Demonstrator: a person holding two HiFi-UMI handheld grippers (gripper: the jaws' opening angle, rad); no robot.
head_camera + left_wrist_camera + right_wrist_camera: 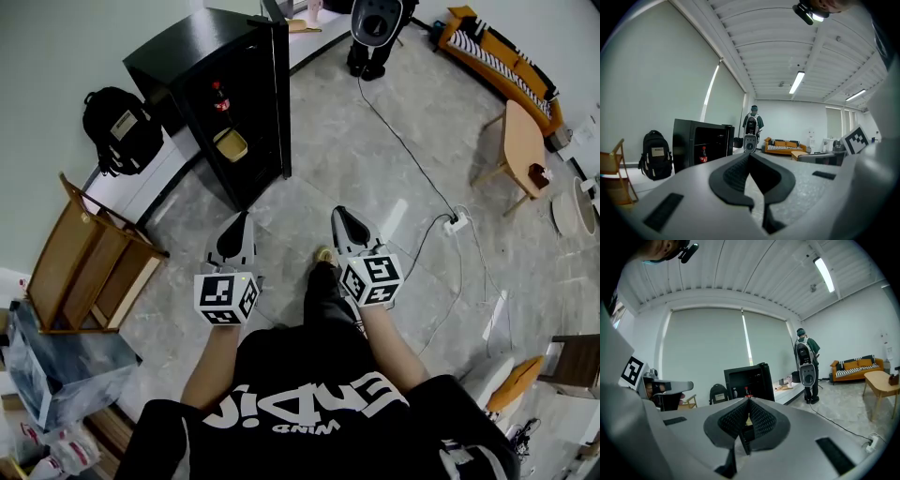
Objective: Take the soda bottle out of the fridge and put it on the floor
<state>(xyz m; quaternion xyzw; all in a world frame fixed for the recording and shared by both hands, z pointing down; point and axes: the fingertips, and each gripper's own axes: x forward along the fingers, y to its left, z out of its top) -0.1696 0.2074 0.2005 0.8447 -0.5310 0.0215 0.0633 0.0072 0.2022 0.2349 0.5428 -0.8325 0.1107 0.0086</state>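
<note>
The black fridge (pixel 202 56) stands on the floor ahead of me to the left, its door (pixel 280 94) swung open. Inside, on a shelf, stands the soda bottle (pixel 218 97), dark with a red label, above a yellow container (pixel 231 144). My left gripper (pixel 243 221) and right gripper (pixel 341 215) are held side by side at waist height, well short of the fridge, both shut and holding nothing. The left gripper view shows its jaw tips (pixel 750 154) meeting and the bottle (pixel 703 154) far off. The right gripper view shows the bottle (pixel 746 391) just above its closed tips (pixel 749 400).
A black backpack (pixel 117 127) leans on the wall left of the fridge. A wooden chair (pixel 89 262) lies at the left. A cable (pixel 412 159) runs over the floor to a power strip (pixel 457 223). A person (pixel 375 28) stands beyond; wooden table (pixel 523 141) and orange sofa (pixel 497 56) at right.
</note>
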